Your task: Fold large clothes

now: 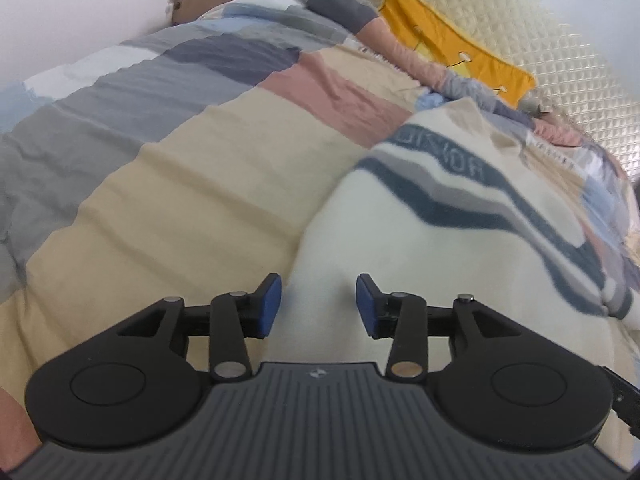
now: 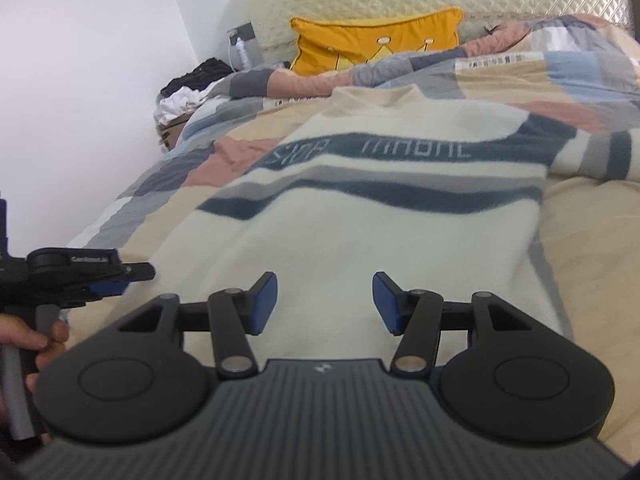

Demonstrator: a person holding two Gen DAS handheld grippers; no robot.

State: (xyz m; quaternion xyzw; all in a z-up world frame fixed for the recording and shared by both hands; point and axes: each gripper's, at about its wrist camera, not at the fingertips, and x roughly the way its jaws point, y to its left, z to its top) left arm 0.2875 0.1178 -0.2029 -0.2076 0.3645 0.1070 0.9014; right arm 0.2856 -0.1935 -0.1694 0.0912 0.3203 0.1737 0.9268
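Blue-padded left hand-held gripper (image 1: 319, 304) part-open, seemingly empty — over cream sweater (image 1: 420, 248)

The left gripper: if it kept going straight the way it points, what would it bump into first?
Most likely the cream sweater lying on the bed: the open left gripper points down at its near edge, though depth is hard to judge.

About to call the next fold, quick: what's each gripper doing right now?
Left gripper: open, holding nothing, over the cream striped sweater.
Right gripper: open, holding nothing, over the same sweater.
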